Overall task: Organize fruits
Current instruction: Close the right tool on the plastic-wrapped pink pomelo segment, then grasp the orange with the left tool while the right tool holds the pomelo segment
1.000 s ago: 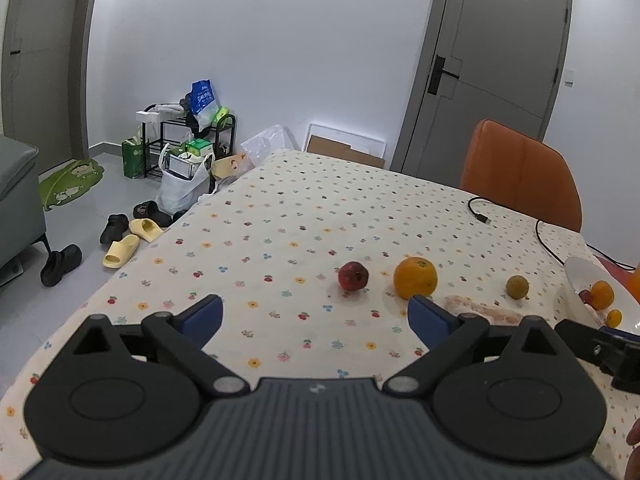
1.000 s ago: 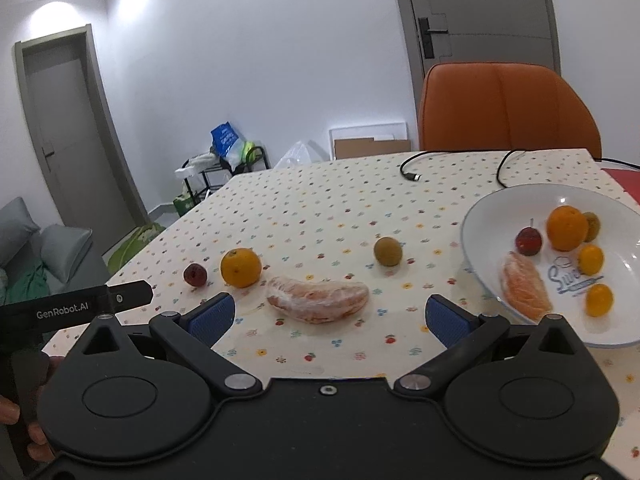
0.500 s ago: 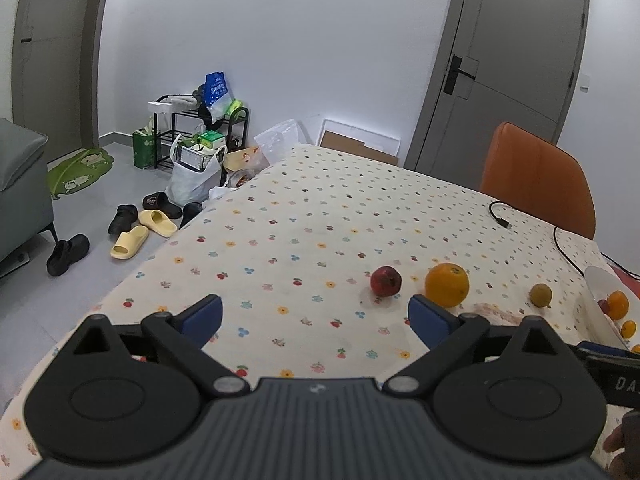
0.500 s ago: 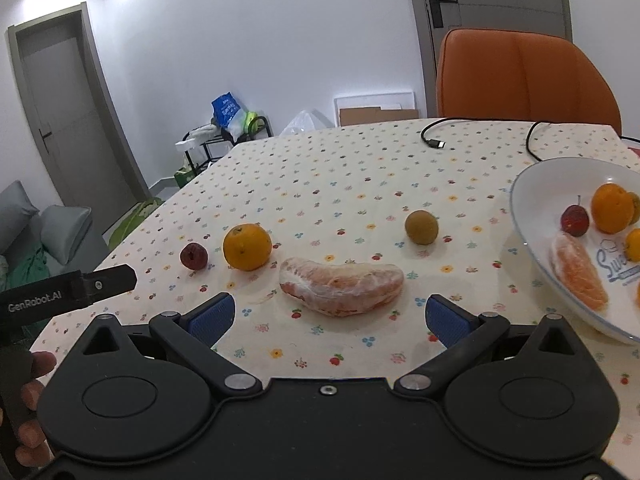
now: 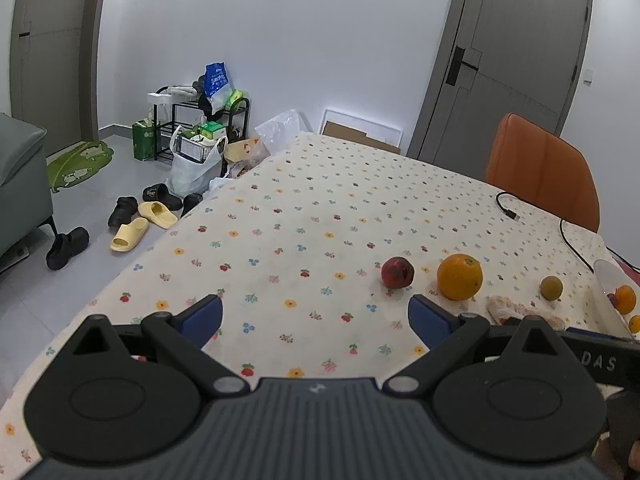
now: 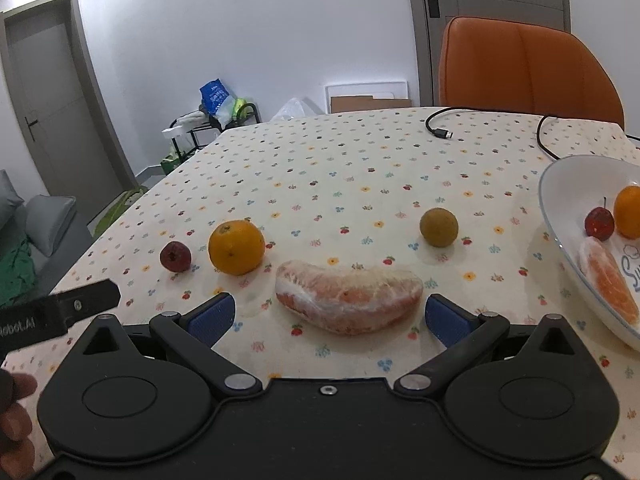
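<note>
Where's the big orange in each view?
Left wrist: orange right of centre, past the right fingertip.
Right wrist: orange left of centre, on the cloth.
Shared landmark: the dark red fruit just to its left in both.

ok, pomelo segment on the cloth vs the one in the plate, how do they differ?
The pomelo segment on the cloth lies flat on the tablecloth, between the open right claw's fingers; the segment in the plate leans against the plate wall. The cloth one looks bigger and pale pink under white membrane; the plate one shows brighter orange flesh. Both are peeled.
</note>
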Available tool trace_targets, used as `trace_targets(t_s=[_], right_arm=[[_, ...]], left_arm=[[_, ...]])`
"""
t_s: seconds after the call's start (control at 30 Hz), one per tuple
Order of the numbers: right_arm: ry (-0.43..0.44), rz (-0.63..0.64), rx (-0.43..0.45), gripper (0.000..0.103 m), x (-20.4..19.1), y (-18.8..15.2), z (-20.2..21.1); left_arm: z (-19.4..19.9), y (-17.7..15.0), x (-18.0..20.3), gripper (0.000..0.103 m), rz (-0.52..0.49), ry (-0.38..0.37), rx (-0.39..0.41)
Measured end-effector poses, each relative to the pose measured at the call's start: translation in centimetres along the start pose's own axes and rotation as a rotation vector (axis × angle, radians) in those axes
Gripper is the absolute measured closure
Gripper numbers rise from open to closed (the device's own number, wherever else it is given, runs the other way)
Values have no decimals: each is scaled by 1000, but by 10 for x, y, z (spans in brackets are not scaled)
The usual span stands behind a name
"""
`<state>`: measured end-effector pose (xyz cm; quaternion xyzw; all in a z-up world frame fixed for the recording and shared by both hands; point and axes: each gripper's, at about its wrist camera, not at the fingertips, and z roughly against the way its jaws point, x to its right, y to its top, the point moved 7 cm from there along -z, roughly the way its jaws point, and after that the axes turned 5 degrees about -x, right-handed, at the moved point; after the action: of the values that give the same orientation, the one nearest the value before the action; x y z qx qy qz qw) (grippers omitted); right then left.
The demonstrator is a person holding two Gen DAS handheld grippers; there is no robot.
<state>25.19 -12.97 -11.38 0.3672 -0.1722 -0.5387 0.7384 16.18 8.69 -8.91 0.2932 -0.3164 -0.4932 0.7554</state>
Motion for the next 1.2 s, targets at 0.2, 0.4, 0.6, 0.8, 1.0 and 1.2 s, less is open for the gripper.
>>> trace_targets(t_s=[0.2, 0.4, 0.6, 0.8, 1.0, 1.2], right_arm=[[-3, 26, 0, 1, -7, 5, -8], [-32, 79, -20, 0, -12, 7, -15], [-74, 133, -44, 0, -15, 9, -22], [-75, 144, -45, 0, -14, 10, -23], [-76, 165, -17, 17, -12, 11, -19], [-22, 161, 31, 17, -7, 11, -5]], left_arm=[[-4, -1, -5, 5, 10, 7, -7], [-8, -3, -7, 5, 13, 15, -11], [-7, -3, -7, 5, 13, 16, -9], [-6, -3, -8, 5, 17, 14, -6], [-4, -5, -8, 5, 14, 28, -7], [-5, -7, -4, 5, -11, 50, -17]])
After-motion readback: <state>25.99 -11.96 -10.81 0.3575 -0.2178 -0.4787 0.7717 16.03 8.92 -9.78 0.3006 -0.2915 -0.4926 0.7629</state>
